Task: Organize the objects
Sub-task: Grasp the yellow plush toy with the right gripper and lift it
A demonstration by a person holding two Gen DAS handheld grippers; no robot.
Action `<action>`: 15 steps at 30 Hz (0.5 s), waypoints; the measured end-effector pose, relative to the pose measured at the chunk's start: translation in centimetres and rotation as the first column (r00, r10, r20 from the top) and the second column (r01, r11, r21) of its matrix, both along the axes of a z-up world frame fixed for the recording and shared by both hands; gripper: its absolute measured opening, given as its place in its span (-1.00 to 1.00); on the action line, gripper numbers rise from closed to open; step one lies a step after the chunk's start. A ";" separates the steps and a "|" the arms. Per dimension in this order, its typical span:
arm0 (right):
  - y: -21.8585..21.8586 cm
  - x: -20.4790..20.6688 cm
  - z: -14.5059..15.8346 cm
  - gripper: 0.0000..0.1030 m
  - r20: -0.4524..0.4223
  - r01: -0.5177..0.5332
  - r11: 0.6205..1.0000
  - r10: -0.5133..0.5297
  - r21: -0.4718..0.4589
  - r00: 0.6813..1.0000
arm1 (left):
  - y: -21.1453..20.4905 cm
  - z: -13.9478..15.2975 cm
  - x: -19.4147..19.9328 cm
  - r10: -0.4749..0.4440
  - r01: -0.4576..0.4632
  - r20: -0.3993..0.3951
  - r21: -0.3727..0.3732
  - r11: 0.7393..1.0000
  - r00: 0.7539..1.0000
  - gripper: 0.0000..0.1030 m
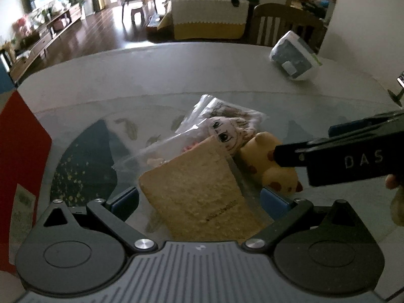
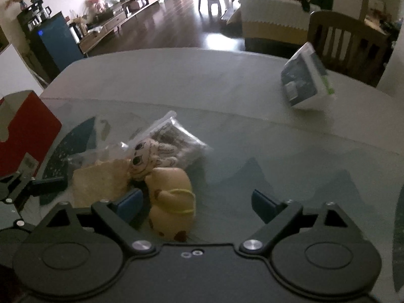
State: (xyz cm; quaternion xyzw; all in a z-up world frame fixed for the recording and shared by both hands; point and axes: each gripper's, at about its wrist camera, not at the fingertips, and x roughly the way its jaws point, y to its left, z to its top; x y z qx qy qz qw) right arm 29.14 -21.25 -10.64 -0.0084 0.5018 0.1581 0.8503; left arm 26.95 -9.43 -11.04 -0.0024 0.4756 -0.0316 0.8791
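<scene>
A small pile lies on the glass-topped table (image 1: 176, 75). It holds a flat tan pad (image 1: 202, 192), a cloth doll with a drawn face (image 1: 228, 135), a yellow spotted plush (image 1: 275, 174) and clear plastic bags (image 1: 217, 108). My left gripper (image 1: 199, 202) is open, and the tan pad lies between its blue-padded fingers. My right gripper (image 2: 197, 202) is also open. The yellow plush (image 2: 171, 202) sits just inside its left finger (image 2: 128, 202). In the left wrist view the right gripper (image 1: 310, 141) reaches in from the right, its lower fingertip against the plush.
A red box (image 1: 20, 164) stands at the table's left edge, also seen as the red box (image 2: 27, 136) in the right wrist view. A white and grey packet (image 1: 295, 55) rests at the far right. A wooden chair (image 2: 346, 40) stands behind the table.
</scene>
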 end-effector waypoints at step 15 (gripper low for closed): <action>1.9 0.7 -2.7 0.36 -0.080 0.001 1.000 0.001 0.022 0.997 | 1.4 -2.1 1.0 0.024 -0.029 -0.057 -0.089 0.996 0.998 1.00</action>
